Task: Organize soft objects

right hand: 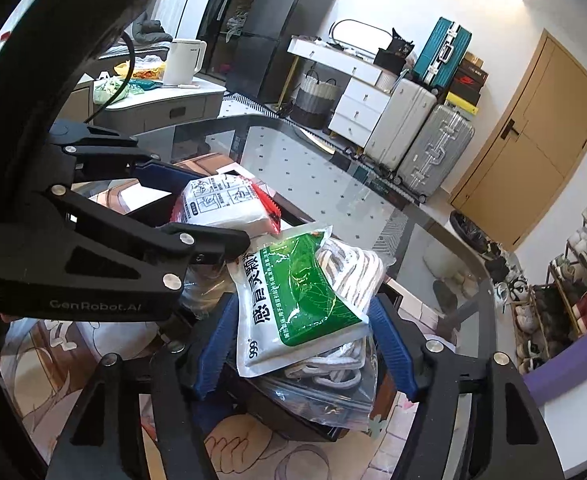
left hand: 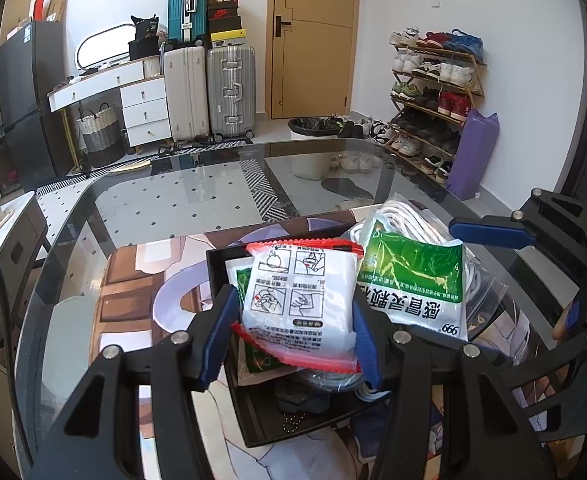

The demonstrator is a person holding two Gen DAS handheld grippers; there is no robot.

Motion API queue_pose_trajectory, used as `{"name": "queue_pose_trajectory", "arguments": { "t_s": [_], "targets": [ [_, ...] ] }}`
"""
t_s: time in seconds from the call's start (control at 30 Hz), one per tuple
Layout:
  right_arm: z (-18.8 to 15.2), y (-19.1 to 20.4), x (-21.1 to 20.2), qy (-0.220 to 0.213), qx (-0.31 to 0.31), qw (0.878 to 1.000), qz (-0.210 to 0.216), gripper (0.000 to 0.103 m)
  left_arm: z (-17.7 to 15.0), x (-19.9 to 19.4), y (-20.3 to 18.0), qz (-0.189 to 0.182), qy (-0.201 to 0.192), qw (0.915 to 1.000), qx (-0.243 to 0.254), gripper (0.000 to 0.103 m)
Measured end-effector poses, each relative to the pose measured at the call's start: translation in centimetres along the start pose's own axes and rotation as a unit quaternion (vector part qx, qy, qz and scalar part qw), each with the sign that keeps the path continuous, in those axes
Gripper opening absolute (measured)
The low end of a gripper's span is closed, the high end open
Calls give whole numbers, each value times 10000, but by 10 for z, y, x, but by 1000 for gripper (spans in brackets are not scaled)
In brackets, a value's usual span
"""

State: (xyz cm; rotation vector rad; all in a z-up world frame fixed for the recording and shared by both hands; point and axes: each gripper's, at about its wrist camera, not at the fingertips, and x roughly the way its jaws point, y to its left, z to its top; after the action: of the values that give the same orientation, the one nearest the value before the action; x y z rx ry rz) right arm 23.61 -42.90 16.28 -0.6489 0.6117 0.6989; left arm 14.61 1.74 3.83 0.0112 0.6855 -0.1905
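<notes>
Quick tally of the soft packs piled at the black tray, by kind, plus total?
White pouch with red sealed edges, pads of the left hand-held gripper against its sides: 1
Green-and-white sachets: 2 (top one; one underneath, partly hidden)
Clear zip bag of white rope: 1
Total: 4, counting only what shows. A dark item lower in the black tray is too hidden to identify.

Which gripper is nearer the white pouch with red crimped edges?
Left. The left gripper clamps the white pouch; the right gripper straddles the green-and-white sachet beside it.
</notes>
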Motion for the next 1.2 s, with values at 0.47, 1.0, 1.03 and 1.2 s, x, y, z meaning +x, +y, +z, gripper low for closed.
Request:
{"name": "queue_pose_trajectory", "arguments": {
  "t_s": [0.47,1.0,1.03,1.2],
  "targets": [
    [-20,-13,-26,-347,623,9975,12,101,-1,-23,-3,82,-388,9992,-17,88],
    [-47,-35,-61,-1122,1524,9814,312,102,-25,-55,11,263,-980,9943,-330,103],
    [-49,-35,-62,-1141,1549,9808,334,102,-26,-56,12,282,-993,9940,-348,103],
    [-55,-30,-61,-1168,1613,9786,509,102,-32,-65,16,356,-1210,9908,-499,103]
  ]
}}
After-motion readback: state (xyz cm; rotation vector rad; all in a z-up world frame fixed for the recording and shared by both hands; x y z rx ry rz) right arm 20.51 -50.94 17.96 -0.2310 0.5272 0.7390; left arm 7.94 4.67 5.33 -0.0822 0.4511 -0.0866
